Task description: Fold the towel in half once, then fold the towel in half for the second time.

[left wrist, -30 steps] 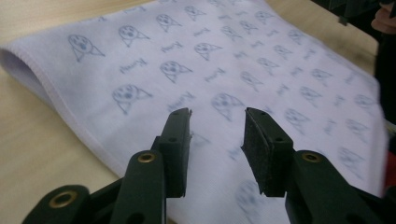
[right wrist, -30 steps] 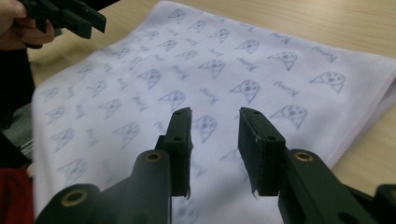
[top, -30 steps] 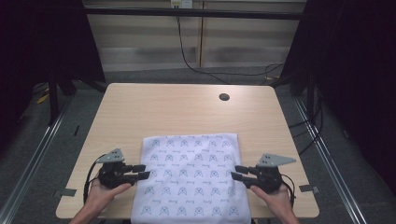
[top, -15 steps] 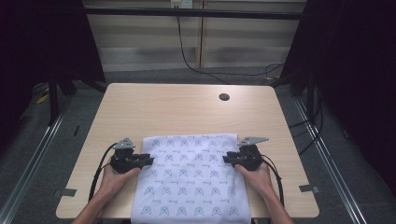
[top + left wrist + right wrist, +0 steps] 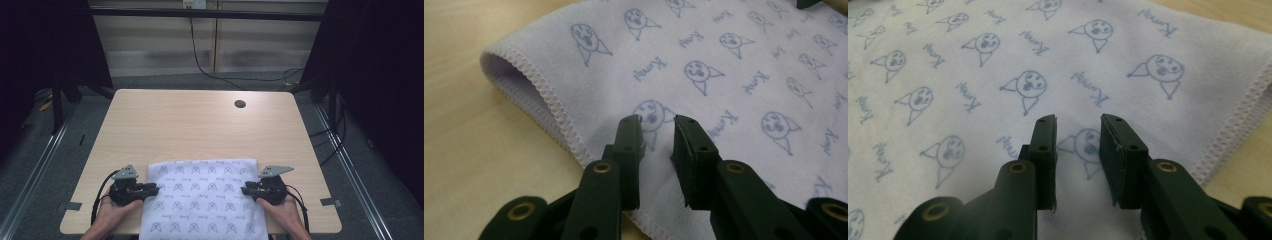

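- The left black two-jaw gripper (image 5: 150, 189) sits at the left edge of the white cloth printed with small blue faces and words (image 5: 205, 200); its jaws stand a little apart with nothing pinched between them, their tips over the cloth just inside the stitched hem.
- The right black two-jaw gripper (image 5: 247, 189) mirrors it at the cloth's right edge, jaws likewise parted and empty, tips over the printed surface with the hem just outboard.
- From each gripper the cloth lies inward, toward the other gripper, so the two point at each other across it.
- The cloth's long axis runs from near the person away into the light wooden table (image 5: 200, 125), with its near end hanging over the table's front edge. The grippers stand level with each other, nearer its far edge than that near end.
- In the left gripper view the cloth (image 5: 734, 75) shows as a doubled layer, the fold open beside the left gripper (image 5: 658, 125).
- Neither hand is nearer; both look equally placed to close on an edge.
- Count: two grippers, one cloth, one table, and one dark round hole (image 5: 240, 104) in the tabletop, well beyond the right gripper.
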`<state>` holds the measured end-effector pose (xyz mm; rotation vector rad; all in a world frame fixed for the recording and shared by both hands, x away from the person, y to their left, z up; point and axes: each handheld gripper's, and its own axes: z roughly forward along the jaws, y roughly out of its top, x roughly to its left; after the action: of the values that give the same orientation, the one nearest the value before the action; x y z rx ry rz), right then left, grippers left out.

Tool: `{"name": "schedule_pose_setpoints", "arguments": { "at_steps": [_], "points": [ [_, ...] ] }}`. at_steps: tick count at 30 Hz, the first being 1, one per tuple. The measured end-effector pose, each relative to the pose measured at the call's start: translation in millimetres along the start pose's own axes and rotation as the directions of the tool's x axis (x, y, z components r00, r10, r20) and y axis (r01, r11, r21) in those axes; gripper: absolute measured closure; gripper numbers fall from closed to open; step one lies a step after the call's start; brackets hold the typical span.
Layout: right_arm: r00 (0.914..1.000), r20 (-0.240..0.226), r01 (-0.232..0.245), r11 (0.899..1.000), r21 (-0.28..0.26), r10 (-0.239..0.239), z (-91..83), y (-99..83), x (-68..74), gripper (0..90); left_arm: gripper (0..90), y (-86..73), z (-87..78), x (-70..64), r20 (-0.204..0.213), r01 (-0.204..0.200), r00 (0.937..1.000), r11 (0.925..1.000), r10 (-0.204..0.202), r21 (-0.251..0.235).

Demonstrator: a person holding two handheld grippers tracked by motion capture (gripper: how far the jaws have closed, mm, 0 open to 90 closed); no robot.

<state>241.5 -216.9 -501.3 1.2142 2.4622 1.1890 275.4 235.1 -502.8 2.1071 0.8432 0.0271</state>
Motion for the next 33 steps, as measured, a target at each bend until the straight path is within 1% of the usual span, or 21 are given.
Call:
{"name": "schedule_pose_setpoints", "arguments": {
  "at_steps": [3, 4, 6, 8, 9, 11, 14, 16, 17, 18, 19, 21, 22, 23, 24, 26, 27, 29, 30, 31, 33],
  "points": [
    [0.9999, -0.01, 0.005, 1.0, 0.012, -0.005, -4.4, -4.7, 8.2, 67.6, 71.8, -6.5, -5.1, -6.4, 0.018, 0.003, 0.9998, 1.0, -0.003, 0.003],
    [0.9999, -0.015, 0.005, 1.0, 0.014, -0.005, -5.5, -5.9, 11.0, 66.5, 70.6, -8.1, -7.1, -7.0, 0.04, 0.016, 0.9991, 0.9998, -0.016, 0.007],
    [0.9997, -0.023, 0.011, 1.0, 0.023, -0.011, -8.2, -6.7, 15.7, 64.5, 68.3, -10.9, -11.4, -8.5, 0.039, 0.018, 0.9991, 0.9998, -0.018, -0.001],
    [0.9995, -0.03, 0.013, 1.0, 0.013, -0.013, -11.8, -4.8, 17.8, 63.3, 66.4, -7.6, -18.5, -6.3, 0.049, 0.019, 0.9986, 0.9992, -0.018, -0.035],
    [0.9995, -0.03, 0.013, 1.0, 0.013, -0.013, -11.8, -4.8, 17.8, 63.3, 65.9, -7.6, -18.5, -6.3, 0.049, 0.019, 0.9986, 0.9992, -0.018, -0.035],
    [0.9997, -0.022, 0.012, 1.0, -0.029, -0.012, -16.8, 0.4, 15.2, 62.8, 65.5, -1.6, -21.8, -3.5, 0.036, 0.013, 0.9993, 0.998, -0.011, -0.062],
    [1.0, 0.002, -0.001, 0.995, -0.102, 0.001, -25.6, 15.6, 3.7, 62.0, 63.5, 8.1, -23.9, 4.9, 0.015, 0.015, 0.9998, 0.9954, -0.014, -0.094],
    [0.9998, 0.018, 0.006, 0.993, -0.121, -0.004, -26.7, 23.5, -4.1, 60.9, 62.9, 15.8, -23.7, 12.8, 0.006, 0.029, 0.9996, 0.9944, -0.029, -0.102],
    [0.9998, 0.018, 0.006, 0.993, -0.121, -0.004, -26.7, 23.5, -4.1, 60.9, 62.9, 19.8, -23.5, 16.3, -0.007, 0.017, 0.9998, 0.9945, -0.018, -0.103],
    [0.9998, 0.021, 0.0, 0.991, -0.13, 0.003, -25.5, 30.4, -14.7, 60.5, 62.1, 26.5, -23.0, 24.4, -0.014, 0.032, 0.9993, 0.9918, -0.034, -0.124],
    [0.9996, 0.026, -0.006, 0.99, -0.139, 0.01, -24.0, 33.0, -20.4, 60.1, 62.1, 26.5, -23.0, 24.4, -0.014, 0.032, 0.9993, 0.9918, -0.034, -0.124],
    [0.9995, 0.03, -0.01, 0.99, -0.138, 0.014, -21.9, 35.7, -25.8, 59.7, 62.0, 34.4, -19.2, 30.1, -0.048, 0.02, 0.9986, 0.9938, -0.025, -0.11],
    [0.9992, 0.039, -0.004, 0.993, -0.121, 0.009, -16.2, 41.1, -34.2, 58.8, 61.8, 40.2, -16.1, 33.6, -0.053, 0.012, 0.9984, 0.9913, -0.019, -0.131],
    [0.9985, 0.053, -0.005, 0.993, -0.122, 0.012, -13.5, 42.8, -37.6, 58.7, 61.5, 42.8, -12.8, 36.8, -0.045, 0.013, 0.9988, 0.993, -0.019, -0.117],
    [0.9991, 0.039, -0.013, 0.993, -0.12, 0.018, -10.1, 44.1, -42.8, 58.3, 60.7, 44.7, -10.0, 39.7, -0.068, 0.001, 0.9977, 0.9938, -0.008, -0.112],
    [0.999, 0.039, -0.018, 0.993, -0.118, 0.022, -6.1, 45.2, -47.6, 57.9, 60.3, 45.4, -7.2, 43.4, -0.073, 0.005, 0.9972, 0.9928, -0.014, -0.12],
    [0.9977, 0.061, -0.022, 0.994, -0.107, 0.029, 1.5, 46.2, -56.4, 56.9, 59.3, 45.2, -4.2, 47.3, -0.059, 0.021, 0.9978, 0.9912, -0.029, -0.131],
    [0.9975, 0.05, -0.044, 0.993, -0.108, 0.049, 7.8, 45.0, -63.1, 55.0, 56.1, 42.4, 1.0, 53.5, -0.039, 0.053, 0.9975, 0.9882, -0.06, -0.144],
    [0.9971, 0.046, -0.056, 0.993, -0.1, 0.061, 10.4, 43.8, -65.1, 54.1, 56.1, 41.3, 2.9, 53.9, -0.028, 0.05, 0.9981, 0.9896, -0.054, -0.135],
    [0.9971, 0.046, -0.056, 0.993, -0.1, 0.061, 10.4, 43.8, -65.1, 54.1, 56.1, 40.5, 4.1, 52.7, -0.046, 0.03, 0.9983, 0.9917, -0.036, -0.125],
    [0.9971, 0.048, -0.054, 0.996, -0.074, 0.058, 16.5, 38.9, -67.5, 52.6, 51.0, 38.4, 5.1, 52.1, 0.003, 0.041, 0.9991, 0.9906, -0.041, -0.131]
  ]
}}
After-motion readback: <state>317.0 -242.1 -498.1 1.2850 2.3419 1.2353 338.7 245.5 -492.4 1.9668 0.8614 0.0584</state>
